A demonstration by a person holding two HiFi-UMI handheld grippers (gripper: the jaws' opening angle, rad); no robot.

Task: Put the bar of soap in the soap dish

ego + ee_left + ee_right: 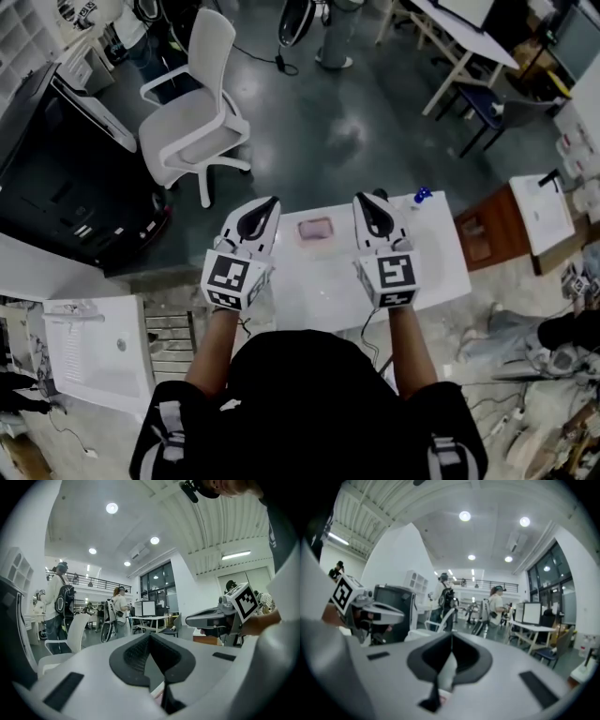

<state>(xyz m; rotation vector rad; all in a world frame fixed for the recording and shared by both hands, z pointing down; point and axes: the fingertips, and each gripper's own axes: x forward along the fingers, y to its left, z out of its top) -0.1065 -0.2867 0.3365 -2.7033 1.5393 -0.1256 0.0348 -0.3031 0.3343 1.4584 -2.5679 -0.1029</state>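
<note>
Left gripper (262, 210): jaws fully together, nothing between them; held above the near left part of the white bench (441, 272). Right gripper (374, 206): jaws together at the tips, nothing gripped; held above the near right part of the bench, parallel to the left gripper and well apart from it. Each gripper carries its marker cube at the end nearest the person.

Bar of soap (316, 229): pink; it lies in the soap dish (302, 238), a shallow rectangular tray; the dish rests on the bench near the far edge, between the two grippers and below them; neither gripper touches it.

Small blue object (422, 195): at the far right corner of the bench. White office chair (192, 112): on the dark floor beyond the bench, to the left.

Both gripper views look level across the room, over desks, standing people and ceiling lights; each shows the other gripper at one side.
</note>
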